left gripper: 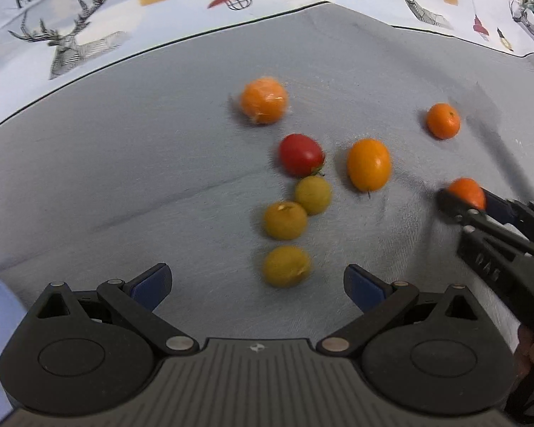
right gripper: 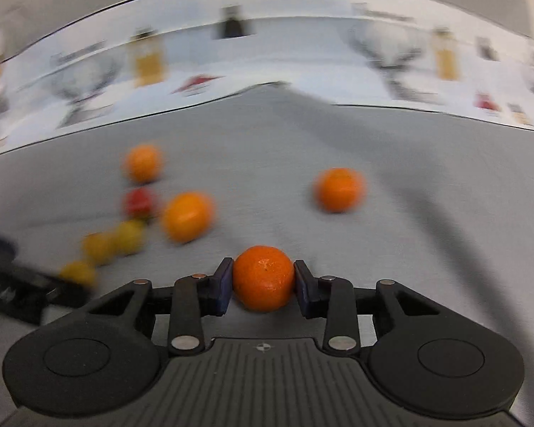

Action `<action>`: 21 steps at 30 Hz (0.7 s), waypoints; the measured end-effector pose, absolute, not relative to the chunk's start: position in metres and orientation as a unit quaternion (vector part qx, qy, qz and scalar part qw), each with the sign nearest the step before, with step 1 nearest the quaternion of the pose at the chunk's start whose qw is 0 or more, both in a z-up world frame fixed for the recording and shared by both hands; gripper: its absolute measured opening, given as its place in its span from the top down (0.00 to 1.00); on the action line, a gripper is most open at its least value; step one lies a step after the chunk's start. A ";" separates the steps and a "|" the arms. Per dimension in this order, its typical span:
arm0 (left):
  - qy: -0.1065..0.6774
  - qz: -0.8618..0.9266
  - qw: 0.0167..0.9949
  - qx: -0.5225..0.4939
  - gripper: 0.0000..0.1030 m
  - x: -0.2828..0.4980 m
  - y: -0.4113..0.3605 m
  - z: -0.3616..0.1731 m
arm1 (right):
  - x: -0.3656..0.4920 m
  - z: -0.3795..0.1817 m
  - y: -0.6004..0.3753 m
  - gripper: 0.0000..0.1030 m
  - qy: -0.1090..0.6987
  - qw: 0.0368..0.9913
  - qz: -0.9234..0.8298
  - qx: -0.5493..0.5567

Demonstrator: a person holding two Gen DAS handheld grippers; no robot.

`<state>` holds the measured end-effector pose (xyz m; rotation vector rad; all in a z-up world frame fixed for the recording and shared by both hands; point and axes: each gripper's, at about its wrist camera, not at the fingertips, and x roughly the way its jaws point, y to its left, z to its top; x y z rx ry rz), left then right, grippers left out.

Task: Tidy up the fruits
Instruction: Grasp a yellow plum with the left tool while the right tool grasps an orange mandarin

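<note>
Fingers [right gripper: 224, 286] pinch tangerine [right gripper: 263, 277]; oval orange fruit [right gripper: 187, 217] near.

Left tool [left gripper: 256, 286] gapes; right tool [left gripper: 461, 201] clamps a mandarin [left gripper: 467, 192]

Tablecloth [left gripper: 124, 178]: plain grey weave; backdrop [left gripper: 89, 17]: white, printed with black line-drawn stags, red lamps, yellow tags. Fruit: one red tomato [left gripper: 300, 154], three yellow-green plums [left gripper: 284, 220], remaining pieces orange. Gripper pads [left gripper: 149, 286]: dark blue on black.
</note>
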<state>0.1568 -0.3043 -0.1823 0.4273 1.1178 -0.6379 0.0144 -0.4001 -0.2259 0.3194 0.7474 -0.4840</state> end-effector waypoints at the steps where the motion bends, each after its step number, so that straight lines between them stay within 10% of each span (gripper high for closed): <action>1: 0.518 -0.294 0.781 0.191 0.15 0.158 -0.306 -0.185 | 0.012 -0.230 -0.407 0.64 0.364 0.883 -0.252 0.155; 2: 0.524 -0.292 0.778 0.189 0.41 0.160 -0.309 -0.187 | 0.010 -0.233 -0.412 0.64 0.367 0.878 -0.261 0.162; 5: 0.517 -0.297 0.774 0.212 0.70 0.156 -0.316 -0.184 | 0.010 -0.240 -0.419 0.64 0.369 0.870 -0.268 0.186; 21: 0.465 -0.254 0.814 0.236 0.70 0.103 -0.242 -0.077 | -0.022 -0.171 -0.398 0.64 0.276 0.900 -0.255 0.222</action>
